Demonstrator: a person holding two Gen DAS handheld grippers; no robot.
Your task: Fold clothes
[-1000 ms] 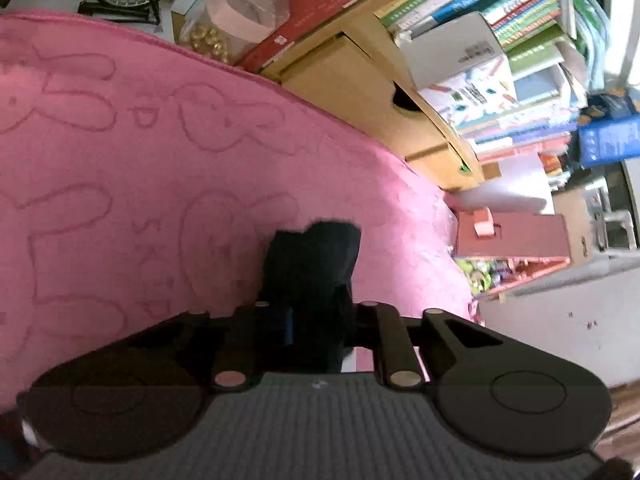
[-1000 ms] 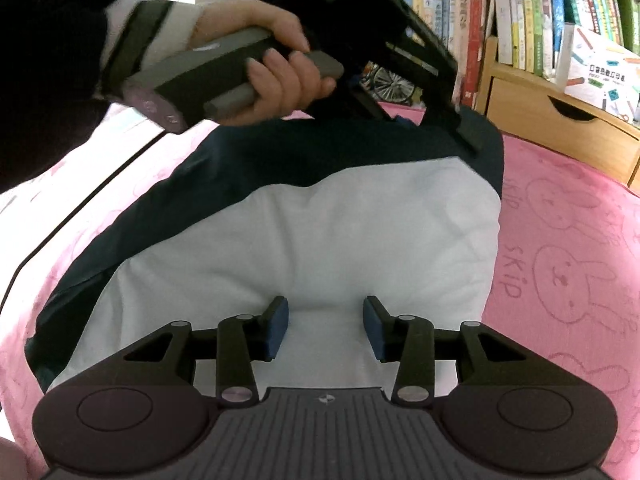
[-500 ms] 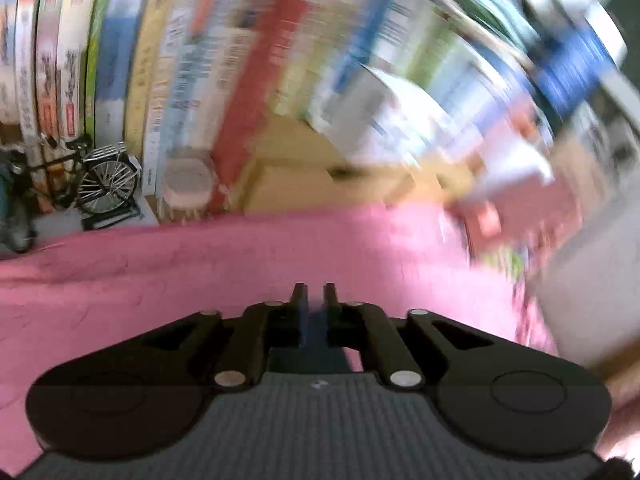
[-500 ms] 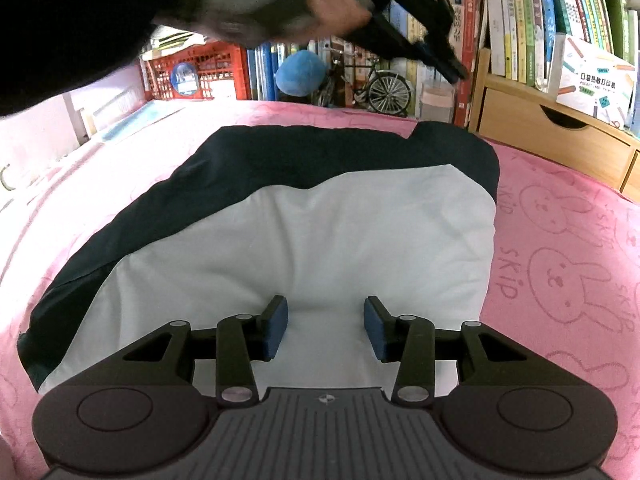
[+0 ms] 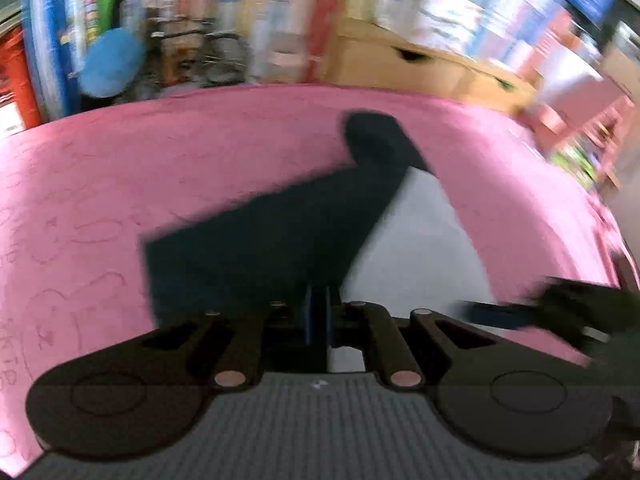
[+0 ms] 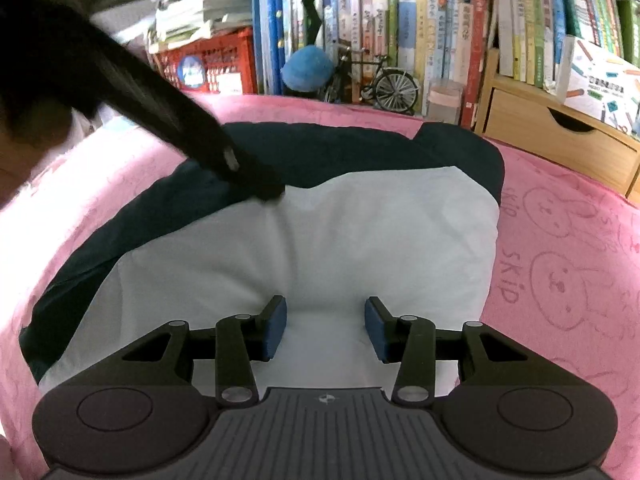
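On the left of the right wrist view, the left gripper (image 6: 260, 188) reaches down in a dark blur onto the seam where the navy part of the garment meets the white. Its jaws are pressed together; in its own blurred view the blue pads (image 5: 308, 312) stand edge to edge with dark cloth right at them, though whether a pinch of fabric sits between them cannot be told.

The soft navy-and-white cotton top (image 6: 312, 240) lies spread on the pink bedcover printed with outlined rabbits (image 6: 560, 272), its white panel near and a dark band running along the far and left edges. It looks light, limp and slightly puffy, with shallow creases: it should drape and slide easily over the fuzzy cover, so a hold at an edge or corner, through both layers, seems better than a pinch in the middle.

Nearer and to the right, the right gripper (image 6: 326, 330) hovers low over the white panel. Its jaws are opening, at a middling gap, with bare cloth showing between the blue pads and nothing clamped.

Far right, a pale wooden drawer unit (image 6: 560, 136) stands under rows of upright books.
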